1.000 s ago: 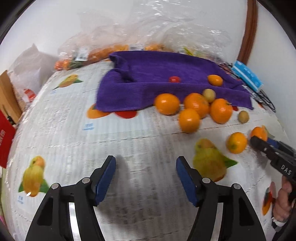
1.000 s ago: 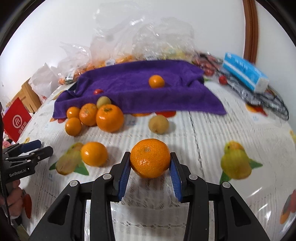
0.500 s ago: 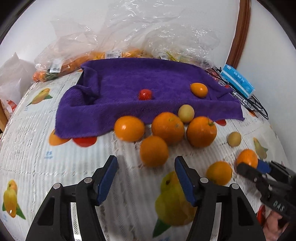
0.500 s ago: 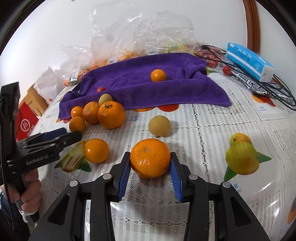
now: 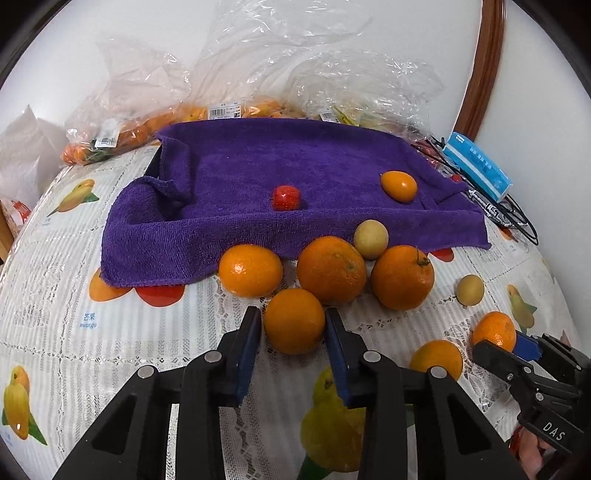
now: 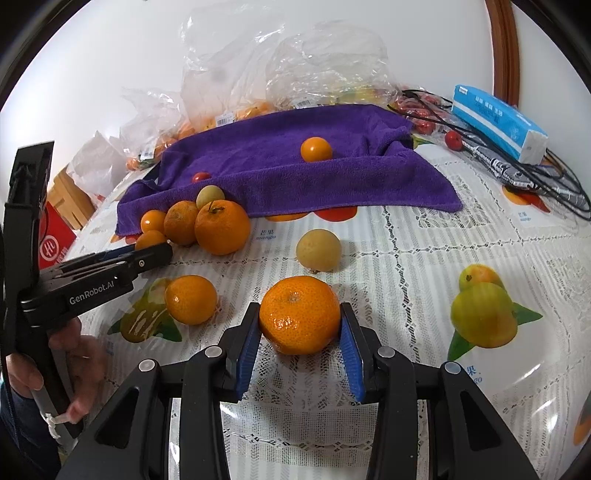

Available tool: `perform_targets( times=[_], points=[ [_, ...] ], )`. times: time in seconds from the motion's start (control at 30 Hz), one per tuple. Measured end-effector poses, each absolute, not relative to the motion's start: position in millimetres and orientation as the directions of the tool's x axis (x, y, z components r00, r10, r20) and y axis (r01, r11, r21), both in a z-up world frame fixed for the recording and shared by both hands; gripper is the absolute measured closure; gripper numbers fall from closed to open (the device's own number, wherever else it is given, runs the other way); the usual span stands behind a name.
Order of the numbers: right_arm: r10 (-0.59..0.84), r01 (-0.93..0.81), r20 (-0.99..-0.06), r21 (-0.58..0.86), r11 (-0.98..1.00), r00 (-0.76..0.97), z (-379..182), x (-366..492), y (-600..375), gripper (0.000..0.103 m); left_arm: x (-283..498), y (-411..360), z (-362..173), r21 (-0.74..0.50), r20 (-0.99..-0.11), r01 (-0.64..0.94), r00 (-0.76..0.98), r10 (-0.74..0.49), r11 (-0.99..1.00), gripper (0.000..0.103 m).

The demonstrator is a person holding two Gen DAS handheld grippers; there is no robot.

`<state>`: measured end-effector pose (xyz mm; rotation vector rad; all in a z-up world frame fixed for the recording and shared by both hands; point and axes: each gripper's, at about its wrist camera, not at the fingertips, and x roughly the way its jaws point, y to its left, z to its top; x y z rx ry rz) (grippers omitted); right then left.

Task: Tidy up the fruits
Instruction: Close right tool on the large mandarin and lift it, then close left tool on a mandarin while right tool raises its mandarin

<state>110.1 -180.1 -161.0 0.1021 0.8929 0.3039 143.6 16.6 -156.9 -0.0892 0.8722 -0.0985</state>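
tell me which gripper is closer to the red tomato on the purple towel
Left. The left gripper, closing around an orange, sits just in front of the red tomato; the right gripper is farther off.

Plain white wall (image 5: 406, 33), curved brown wooden trim (image 5: 485, 66)

A towel (image 5: 295, 173) is spread at the back of the table (image 5: 55, 295), with bags of fruit (image 5: 229, 96) behind it and a box (image 5: 476, 166) to its right. A tomato (image 5: 286, 197) and a kumquat (image 5: 399, 185) are set on the towel. Before its front edge a cluster of oranges (image 5: 332, 269) is gathered, touching one another; a single orange (image 6: 191, 299) is placed apart, nearer the front.
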Motion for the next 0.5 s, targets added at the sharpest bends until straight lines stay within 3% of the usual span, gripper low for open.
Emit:
perform_targets(
  times=[0.3,0.5],
  points=[
    [0.296,-0.217,-0.752,0.206,0.954,0.588,-161.2,110.3,-180.8,0.062,144.2,11.1,-156.8,-0.079,-0.766,0.05,0.636,-0.093,0.996,0.07],
    [0.319,-0.214,-0.736,0.237,0.948,0.597,-159.7,108.5,-184.9,0.062,141.8,22.4,-156.5,-0.205,-0.74,0.088,0.638,-0.213,0.975,0.073]
  ],
)
